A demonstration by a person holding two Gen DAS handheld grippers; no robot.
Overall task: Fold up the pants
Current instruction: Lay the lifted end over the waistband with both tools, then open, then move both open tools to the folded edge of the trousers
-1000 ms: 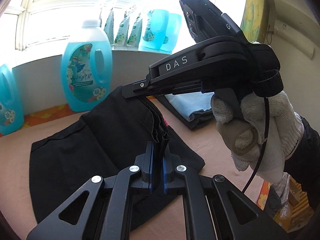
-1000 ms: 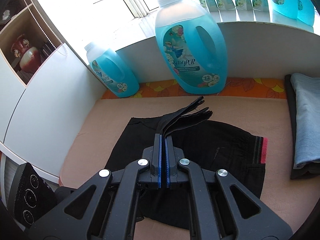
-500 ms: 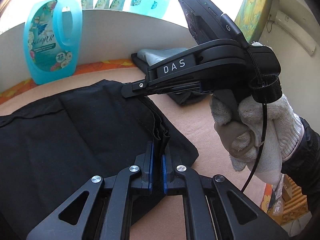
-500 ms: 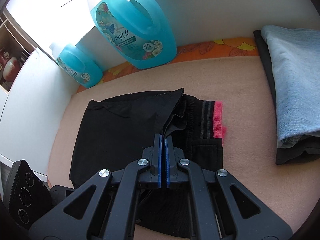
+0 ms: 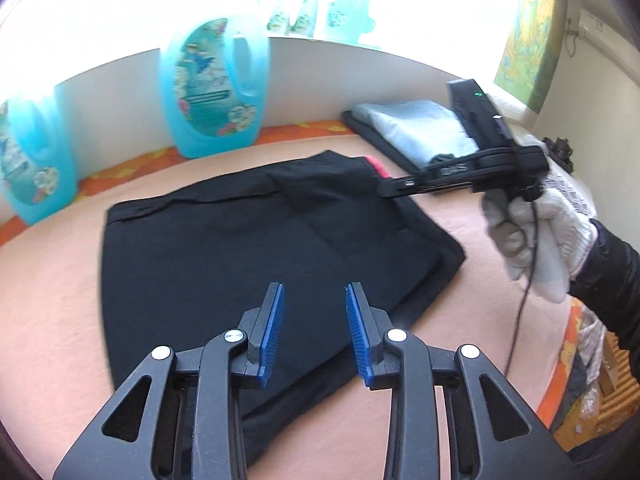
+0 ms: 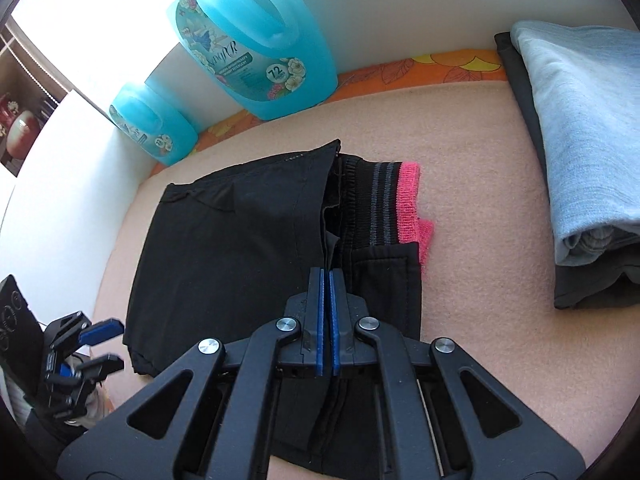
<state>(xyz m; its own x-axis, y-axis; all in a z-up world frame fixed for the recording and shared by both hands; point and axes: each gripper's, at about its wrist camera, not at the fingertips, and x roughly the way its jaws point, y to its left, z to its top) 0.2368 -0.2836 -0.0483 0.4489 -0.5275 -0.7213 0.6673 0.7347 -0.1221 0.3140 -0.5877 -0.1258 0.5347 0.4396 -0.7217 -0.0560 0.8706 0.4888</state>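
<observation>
- Left gripper (image 5: 314, 332) jaws opening, blue pads now clear of the cloth pinched a second ago; nothing between them.
- Right gripper (image 6: 325, 300) jaws still clamped on the folded-over edge of the black pants (image 6: 240, 240).
- Pants lying folded on the peach table (image 6: 480, 240), pink waistband exposed; fold laid, release remaining.
- Nearby: detergent bottle (image 6: 256, 40), folded stack (image 6: 580, 140) well apart; nothing obstructing.

— What do I have under the claws?

— Black pants (image 6: 240, 240), folded into a flat, roughly square stack on the peach cloth. A folded-over layer covers most of it. Just ahead of my right claw (image 6: 327, 276), the elastic waistband with grey stripes and a pink edge (image 6: 408, 204) peeks out.

— And my left claw (image 5: 314, 320)?

— The pants (image 5: 248, 248) lie flat beneath it.
</observation>
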